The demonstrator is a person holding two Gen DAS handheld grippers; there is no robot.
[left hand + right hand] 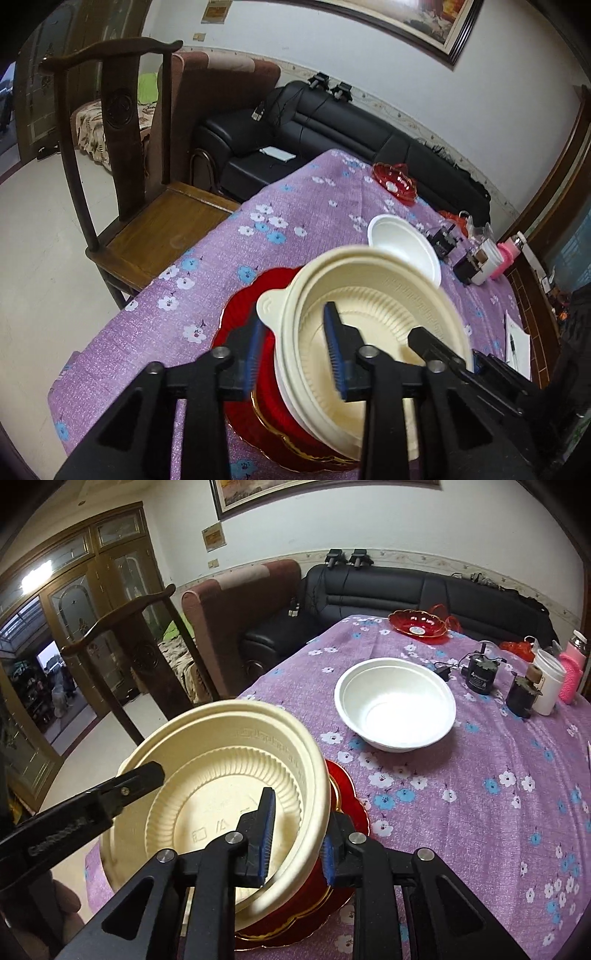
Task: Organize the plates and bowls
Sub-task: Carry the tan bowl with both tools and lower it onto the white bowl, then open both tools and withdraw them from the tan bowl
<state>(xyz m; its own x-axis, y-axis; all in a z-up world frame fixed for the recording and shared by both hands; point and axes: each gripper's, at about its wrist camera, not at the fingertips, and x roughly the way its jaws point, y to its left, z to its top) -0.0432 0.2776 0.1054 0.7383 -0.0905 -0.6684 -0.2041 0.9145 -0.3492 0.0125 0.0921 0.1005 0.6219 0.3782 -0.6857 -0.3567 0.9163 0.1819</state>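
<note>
My left gripper (295,354) straddles the cream bowl's (369,332) near wall over the red plates (251,306); right gripper (461,365) opposite.

The cream bowl (221,775) looks like matt moulded plastic with ribbed walls. The red plate (240,314) beneath is glossy with a gold edge. The white bowl (395,709) is smooth and matt. The tablecloth (480,794) is purple flowered cloth. The chair (166,229) is dark polished wood; the sofa (406,587) shiny black leather.
</note>
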